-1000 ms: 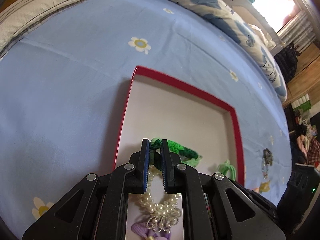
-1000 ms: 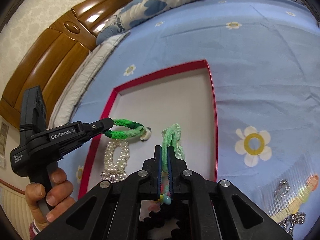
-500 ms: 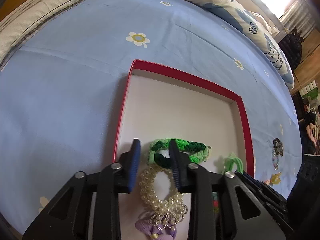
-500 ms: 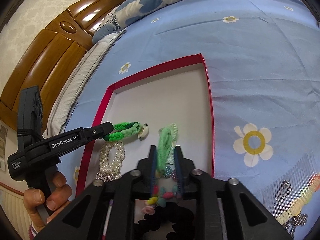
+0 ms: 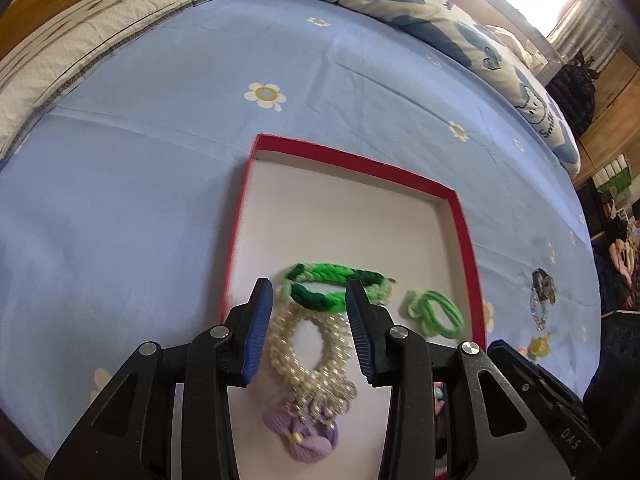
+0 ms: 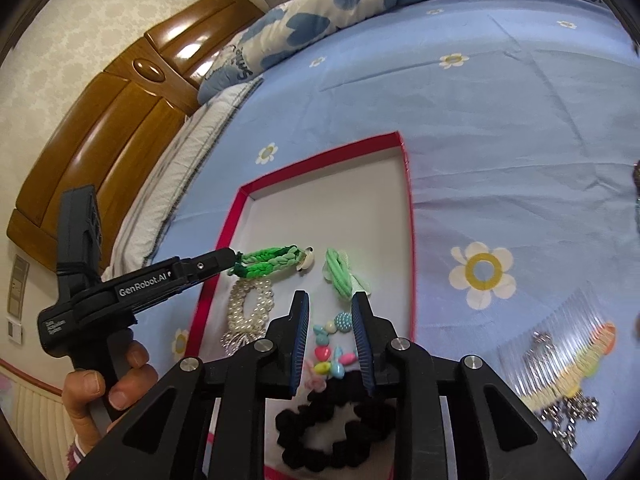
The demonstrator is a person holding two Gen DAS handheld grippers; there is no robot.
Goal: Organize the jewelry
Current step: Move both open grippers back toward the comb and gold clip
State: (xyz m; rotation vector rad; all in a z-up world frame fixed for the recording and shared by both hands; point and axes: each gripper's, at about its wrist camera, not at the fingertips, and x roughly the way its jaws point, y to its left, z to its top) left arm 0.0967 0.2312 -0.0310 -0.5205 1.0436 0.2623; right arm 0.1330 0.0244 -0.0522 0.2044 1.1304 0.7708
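Both tools, left tool point(image 5: 310, 312) and right tool point(image 6: 330, 322), stand apart, jaws just opened, over the red tray point(image 5: 464, 232); withdraw straight upward, avoiding snagging the braided green band point(image 5: 336, 286).

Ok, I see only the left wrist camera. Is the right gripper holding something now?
Observer: No. The right gripper has just been opening. Its jaws stand apart over a colourful bead piece, which lies in the red box with no pad pressing on it.
Operator: What else is in the box near that gripper?
Observer: A black scrunchie lies at the near end of the box, partly hidden behind the gripper's body.
Operator: And is anything still outside the box on that side?
Observer: Yes, a clear hair comb with pastel trim lies on the blue sheet, to the right of the box.
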